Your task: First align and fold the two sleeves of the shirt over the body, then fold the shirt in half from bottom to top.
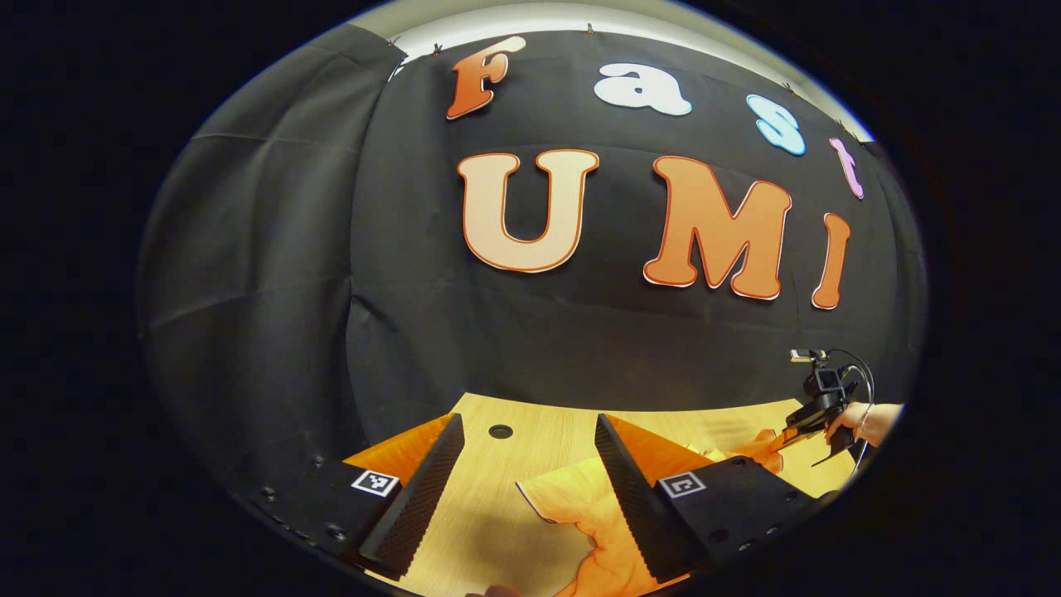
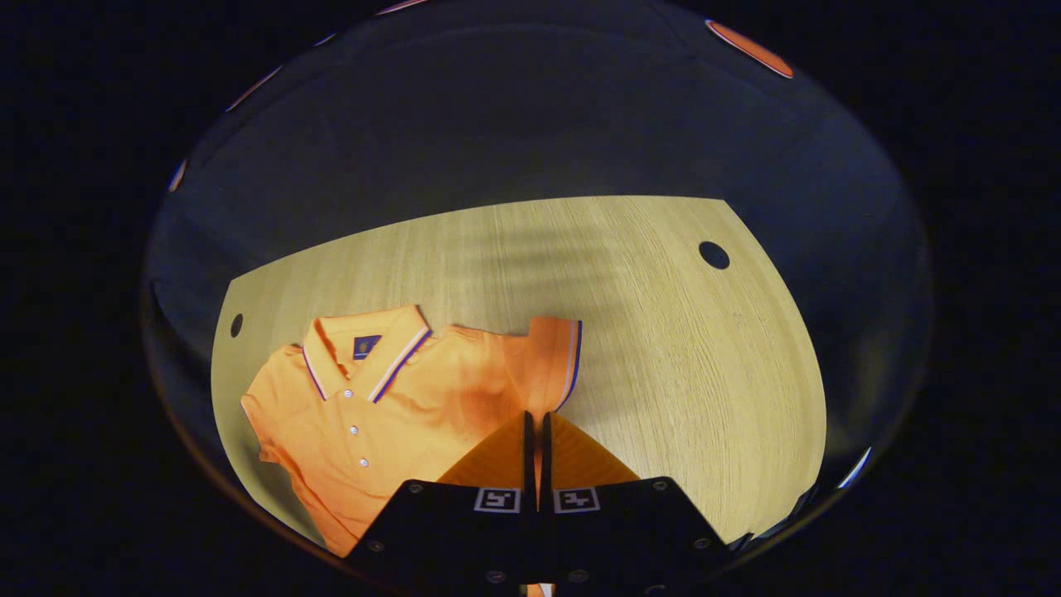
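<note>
An orange polo shirt [image 2: 390, 414] lies front up on the wooden table [image 2: 663, 348], its striped collar [image 2: 365, 348] toward the far edge. In the right gripper view one sleeve [image 2: 554, 356], with dark trim, sticks out from the body, and my right gripper [image 2: 535, 416] is shut on its near edge. In the left gripper view my left gripper [image 1: 528, 423] is open just above the table, with a trimmed fold of the shirt [image 1: 572, 502] lying between and under its fingers. The right gripper [image 1: 816, 414] also shows far off to the right, held by a hand [image 1: 870, 421], with orange cloth at its tip.
The black cloth wall [image 1: 497, 332] stands close behind the table. The tabletop has round holes: one [image 2: 714, 254] at the far right, one [image 2: 237, 325] at the left near the collar, and one [image 1: 501, 431] ahead of the left gripper. Bare wood [image 2: 704, 398] lies right of the sleeve.
</note>
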The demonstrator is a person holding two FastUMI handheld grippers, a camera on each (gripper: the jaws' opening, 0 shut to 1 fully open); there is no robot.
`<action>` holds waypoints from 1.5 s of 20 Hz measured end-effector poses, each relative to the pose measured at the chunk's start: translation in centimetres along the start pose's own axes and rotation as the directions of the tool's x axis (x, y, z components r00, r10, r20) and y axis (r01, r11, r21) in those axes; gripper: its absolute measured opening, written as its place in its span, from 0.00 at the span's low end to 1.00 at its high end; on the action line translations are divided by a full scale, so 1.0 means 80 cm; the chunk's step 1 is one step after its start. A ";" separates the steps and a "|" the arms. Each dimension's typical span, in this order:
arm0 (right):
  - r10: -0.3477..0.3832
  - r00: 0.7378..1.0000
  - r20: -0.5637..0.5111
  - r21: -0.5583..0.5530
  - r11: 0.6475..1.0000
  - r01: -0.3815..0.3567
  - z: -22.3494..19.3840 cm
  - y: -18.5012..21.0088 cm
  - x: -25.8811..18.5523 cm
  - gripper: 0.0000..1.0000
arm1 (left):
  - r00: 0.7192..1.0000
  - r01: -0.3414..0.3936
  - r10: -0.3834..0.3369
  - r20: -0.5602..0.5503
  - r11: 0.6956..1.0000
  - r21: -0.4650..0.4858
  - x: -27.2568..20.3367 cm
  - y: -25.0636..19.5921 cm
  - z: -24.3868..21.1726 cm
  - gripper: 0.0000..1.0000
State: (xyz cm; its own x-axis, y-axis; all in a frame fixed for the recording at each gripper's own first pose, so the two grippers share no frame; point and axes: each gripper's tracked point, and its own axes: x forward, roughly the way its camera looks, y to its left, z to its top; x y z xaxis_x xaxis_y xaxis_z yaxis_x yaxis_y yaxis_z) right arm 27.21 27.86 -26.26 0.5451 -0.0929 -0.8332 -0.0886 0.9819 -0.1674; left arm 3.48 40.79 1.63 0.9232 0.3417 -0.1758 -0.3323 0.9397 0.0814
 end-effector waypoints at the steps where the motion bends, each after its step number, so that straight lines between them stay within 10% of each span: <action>1: 0.006 1.000 0.010 -0.018 1.000 -0.006 0.001 0.014 -0.005 0.00 | 1.000 -0.001 0.001 0.004 1.000 -0.001 -0.002 0.006 0.000 0.98; 18: 0.233 0.971 -0.049 -0.171 0.956 -0.238 -0.039 0.205 -0.014 0.04 | 0.996 -0.081 0.081 -0.026 0.997 -0.007 -0.030 0.096 -0.018 0.98; 23: 0.339 0.939 -0.053 -0.136 0.929 -0.343 -0.043 0.238 -0.031 0.32 | 0.996 -0.079 0.079 -0.034 0.997 -0.014 -0.028 0.093 -0.021 0.98; 25: 0.335 0.942 -0.025 -0.147 0.931 -0.335 -0.037 0.234 -0.035 0.65 | 0.997 -0.076 0.075 -0.035 0.997 -0.013 -0.028 0.087 -0.021 0.98; 26: 0.329 0.944 -0.011 -0.150 0.933 -0.327 -0.034 0.233 -0.035 0.98 | 0.997 -0.072 0.072 -0.038 0.997 -0.013 -0.027 0.084 -0.021 0.98; 30: 0.302 0.949 0.088 -0.130 0.948 -0.289 -0.012 0.214 -0.065 0.99 | 0.996 -0.067 0.066 -0.058 0.997 -0.027 -0.018 0.071 -0.023 0.98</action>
State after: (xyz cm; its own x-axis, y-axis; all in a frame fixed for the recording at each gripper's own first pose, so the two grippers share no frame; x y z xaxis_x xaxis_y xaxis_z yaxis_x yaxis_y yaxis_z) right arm 22.07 45.02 -25.25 0.5644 0.2228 -0.7949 -0.3501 0.9366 0.0140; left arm -0.12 45.62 0.51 0.8867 0.4031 -0.2264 -0.3989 0.9146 0.0661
